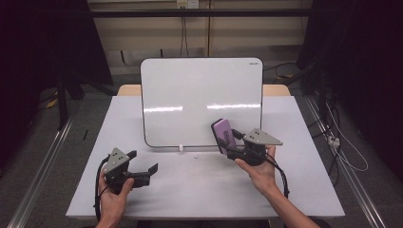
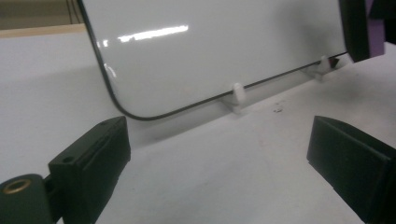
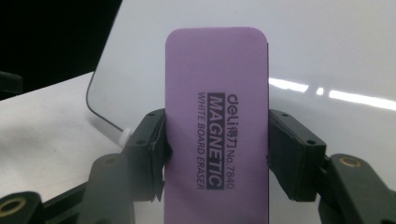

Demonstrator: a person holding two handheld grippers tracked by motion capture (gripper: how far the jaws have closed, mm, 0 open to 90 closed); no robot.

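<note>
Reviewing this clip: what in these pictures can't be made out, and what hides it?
- Eraser: its lower end is cut off by the bottom edge of the right gripper view; its felt side faces away.
- Whiteboard: whether the eraser touches it; the high view is too small, the right gripper view has the eraser in front.
- Right-hand white clip: partly behind the right gripper in the left gripper view.

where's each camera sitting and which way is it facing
High view: above the person's side, looking forward and down on the table; both forearms and hands, left gripper, right gripper.
Left gripper view: on the left gripper, looking along its open jaws at the whiteboard.
Right gripper view: on the right gripper, jaws clamping the purple eraser.
All share the whiteboard.
</note>
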